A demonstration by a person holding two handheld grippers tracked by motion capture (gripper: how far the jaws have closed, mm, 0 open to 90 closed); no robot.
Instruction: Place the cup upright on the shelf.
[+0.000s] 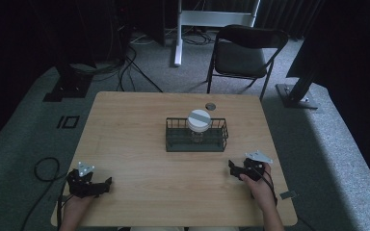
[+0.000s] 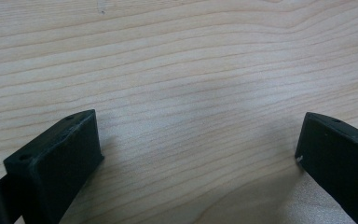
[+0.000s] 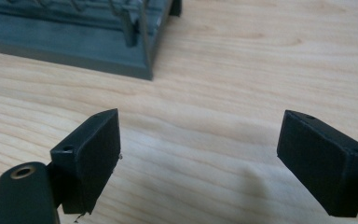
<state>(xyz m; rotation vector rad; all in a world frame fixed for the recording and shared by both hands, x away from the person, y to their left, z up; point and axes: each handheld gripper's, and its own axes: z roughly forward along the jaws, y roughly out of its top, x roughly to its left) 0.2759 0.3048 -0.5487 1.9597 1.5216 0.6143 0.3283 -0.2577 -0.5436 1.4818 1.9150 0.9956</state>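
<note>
A white-lidded jar [image 1: 198, 124] was seen standing inside the wire basket [image 1: 197, 143] at the middle of the surface [image 1: 139, 159]. Near of the basket, the left claw [image 1: 107, 183] and right claw [image 1: 232, 166] were held spread wide and empty — seemingly parked, ready for an approach.

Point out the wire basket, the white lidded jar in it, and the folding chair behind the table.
wire basket [image 1: 173, 143]: high view, on its dark front wall.
white lidded jar [image 1: 200, 119]: high view, on top of its lid.
folding chair [image 1: 240, 59]: high view, on the seat.
</note>
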